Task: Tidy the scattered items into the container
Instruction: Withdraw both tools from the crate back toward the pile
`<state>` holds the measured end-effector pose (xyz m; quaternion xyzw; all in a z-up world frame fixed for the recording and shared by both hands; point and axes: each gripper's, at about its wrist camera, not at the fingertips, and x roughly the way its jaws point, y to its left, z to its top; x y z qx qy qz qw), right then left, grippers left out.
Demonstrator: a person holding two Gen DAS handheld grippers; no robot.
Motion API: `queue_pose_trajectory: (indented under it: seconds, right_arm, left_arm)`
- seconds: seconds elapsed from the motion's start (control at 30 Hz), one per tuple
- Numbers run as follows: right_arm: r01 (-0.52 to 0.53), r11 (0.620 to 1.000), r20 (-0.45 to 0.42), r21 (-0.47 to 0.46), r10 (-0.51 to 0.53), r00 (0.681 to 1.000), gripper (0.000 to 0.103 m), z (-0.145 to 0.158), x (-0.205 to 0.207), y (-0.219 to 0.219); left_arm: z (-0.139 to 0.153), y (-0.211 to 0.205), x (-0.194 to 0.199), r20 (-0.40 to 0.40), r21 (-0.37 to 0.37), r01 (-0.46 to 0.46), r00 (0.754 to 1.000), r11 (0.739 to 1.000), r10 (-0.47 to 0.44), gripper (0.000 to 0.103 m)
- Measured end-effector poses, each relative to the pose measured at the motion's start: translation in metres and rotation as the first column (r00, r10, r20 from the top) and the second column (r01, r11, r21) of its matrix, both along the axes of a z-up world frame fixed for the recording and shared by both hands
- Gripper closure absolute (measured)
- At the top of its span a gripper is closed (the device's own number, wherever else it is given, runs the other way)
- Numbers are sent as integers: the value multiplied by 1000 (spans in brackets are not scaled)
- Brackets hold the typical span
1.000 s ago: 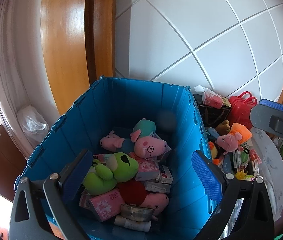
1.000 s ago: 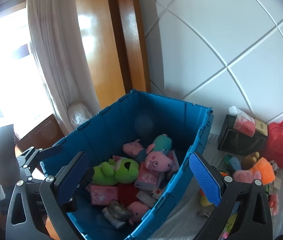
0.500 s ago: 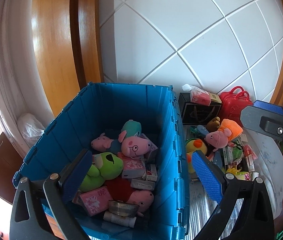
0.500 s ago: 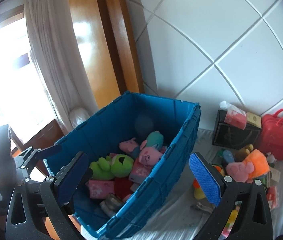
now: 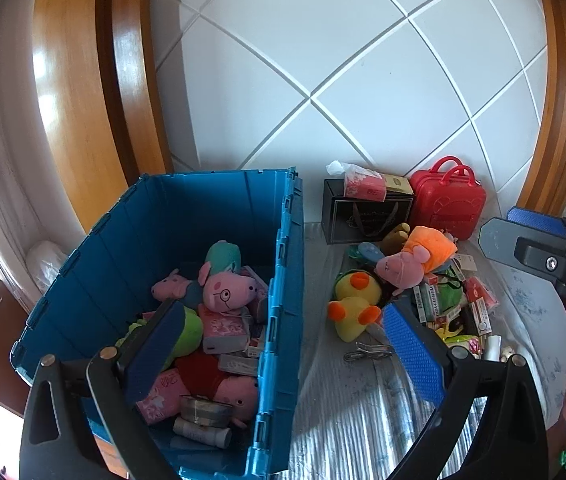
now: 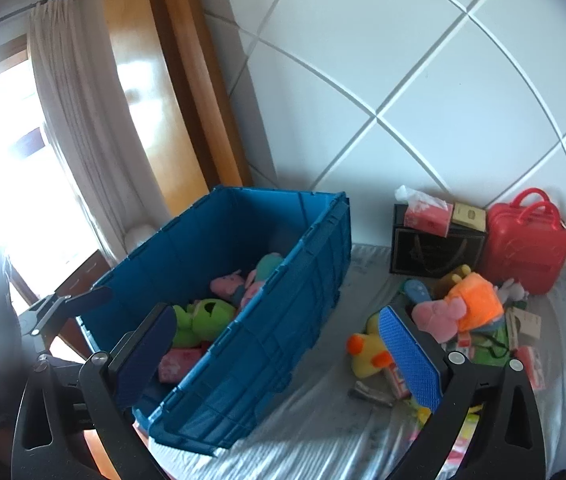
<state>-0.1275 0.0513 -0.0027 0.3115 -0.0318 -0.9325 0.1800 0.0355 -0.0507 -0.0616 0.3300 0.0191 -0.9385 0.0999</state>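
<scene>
A blue crate (image 5: pixel 283 280) (image 6: pixel 283 320) holds pig plushes, a green frog plush (image 6: pixel 203 316), pink boxes and small items. To its right lies a pile: a yellow duck plush (image 5: pixel 353 308) (image 6: pixel 367 354), a pink pig plush in orange (image 5: pixel 415 260) (image 6: pixel 463 308), small boxes and a metal clip (image 5: pixel 367 352). My left gripper (image 5: pixel 283 352) is open and empty, astride the crate's right wall. My right gripper (image 6: pixel 279 360) is open and empty, above the crate's near wall; it also shows in the left wrist view (image 5: pixel 523 236).
A black gift bag (image 5: pixel 363 216) with a red tissue pack (image 5: pixel 363 186) and a red toy suitcase (image 5: pixel 447 204) stand against the white tiled wall. A wooden frame (image 5: pixel 83 120) and a curtain (image 6: pixel 71 120) are to the left. The surface is a sheet with a silvery cover.
Both grippers have swung right, away from above the crate's inside toward the pile. The crate now sits left in both views. Both stay open and empty.
</scene>
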Motion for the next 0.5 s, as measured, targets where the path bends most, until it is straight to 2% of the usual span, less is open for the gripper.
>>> queue_pose_trajectory:
  seconds: [0.5]
  right_arm:
    - [156, 988, 60, 7, -156, 986, 1, -29, 42, 123]
  left_arm:
    - [-39, 111, -29, 64, 9, 106, 992, 994, -106, 2]
